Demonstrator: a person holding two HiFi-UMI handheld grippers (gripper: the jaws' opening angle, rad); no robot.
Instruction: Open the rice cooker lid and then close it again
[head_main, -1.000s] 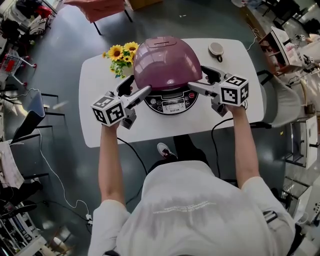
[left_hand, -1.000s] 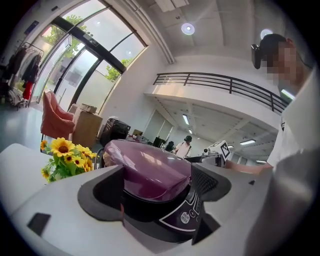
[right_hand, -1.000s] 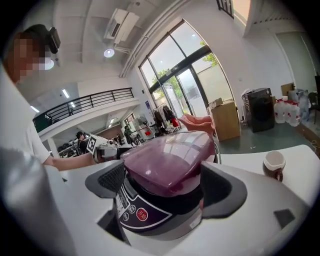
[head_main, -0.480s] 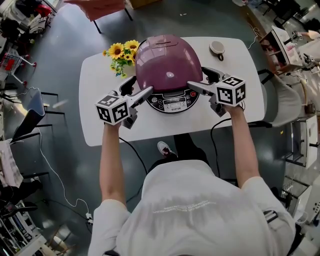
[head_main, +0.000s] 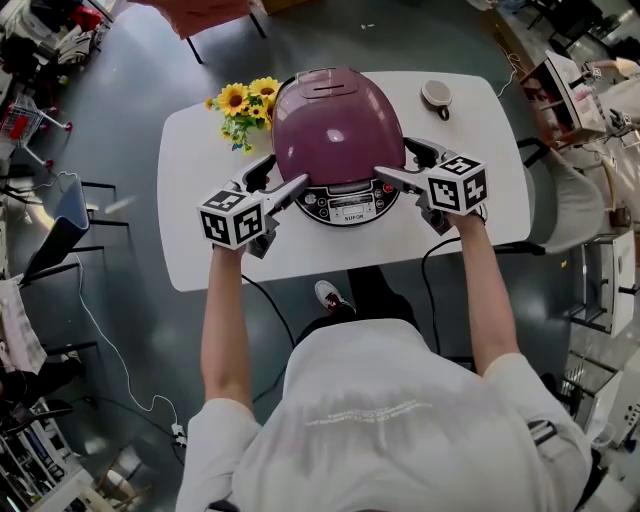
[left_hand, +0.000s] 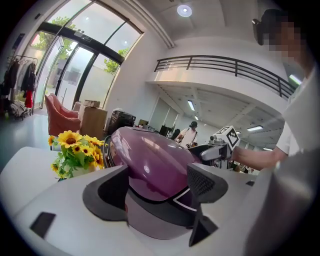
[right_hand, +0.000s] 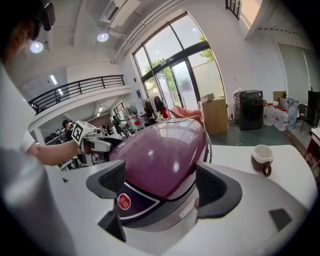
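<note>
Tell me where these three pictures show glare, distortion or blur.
Head view: sharp and evenly lit, with only a soft sheen on the purple lid. Left gripper view: strong fisheye with black corners, and lamp spots on the lid. Right gripper view: the same fisheye, bright windows behind, and small glints on the lid.

A big open hall, with mezzanine railing (left_hand: 225, 67), glass doors (left_hand: 75, 70) and clothes rack (left_hand: 17, 85).
</note>
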